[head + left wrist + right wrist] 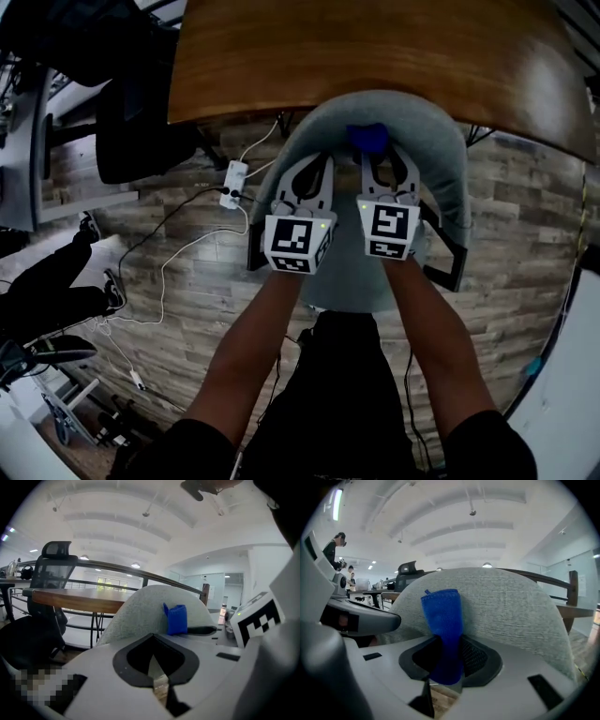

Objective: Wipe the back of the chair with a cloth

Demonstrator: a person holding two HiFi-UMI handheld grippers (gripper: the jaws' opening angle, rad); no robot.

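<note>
The grey fabric chair back [427, 136] [140, 611] [511, 611] curves just in front of both grippers, below a wooden table edge. My right gripper [375, 155] [445, 660] is shut on a folded blue cloth [367, 137] [443, 630] [176, 619], whose free end stands up against the chair back. Beside it on the left, my left gripper [314, 173] [157, 667] is shut with nothing between its jaws, close to the chair back.
A wooden table [375, 47] lies beyond the chair. A white power strip [232, 183] with cables lies on the wood floor at left. A black office chair [51, 578] stands at the table. People stand far off in the right gripper view [335, 545].
</note>
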